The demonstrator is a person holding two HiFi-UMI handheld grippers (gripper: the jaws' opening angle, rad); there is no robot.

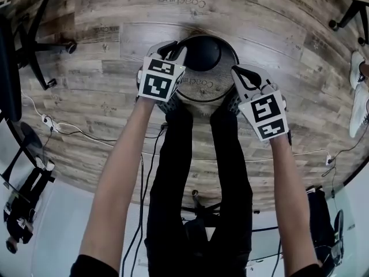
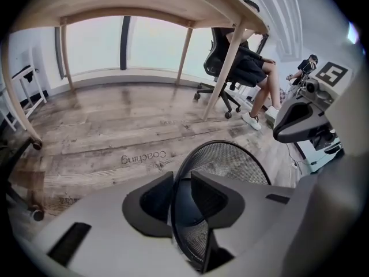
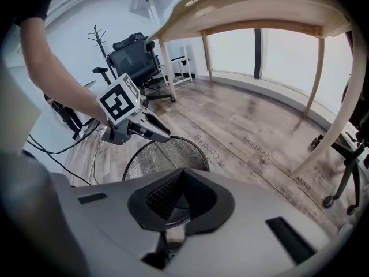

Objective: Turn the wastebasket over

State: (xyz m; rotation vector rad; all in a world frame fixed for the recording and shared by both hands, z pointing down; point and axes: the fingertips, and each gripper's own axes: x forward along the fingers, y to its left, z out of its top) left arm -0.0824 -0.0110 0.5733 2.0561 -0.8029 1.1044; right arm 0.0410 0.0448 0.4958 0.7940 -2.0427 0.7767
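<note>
Straddling the wastebasket (image 2: 230, 160) rim, left tool (image 2: 182, 183) stands spread; right tool (image 3: 182, 180) pressed together at opposite edge, wood floor (image 1: 115, 45) beyond

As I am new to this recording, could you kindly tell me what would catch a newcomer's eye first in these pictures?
A black mesh wastebasket stands upright on the wooden floor, in the middle of the head view. The left gripper has its jaws apart, astride the basket's rim on one side. The right gripper, jaws together, is at the opposite side of the rim.
</note>
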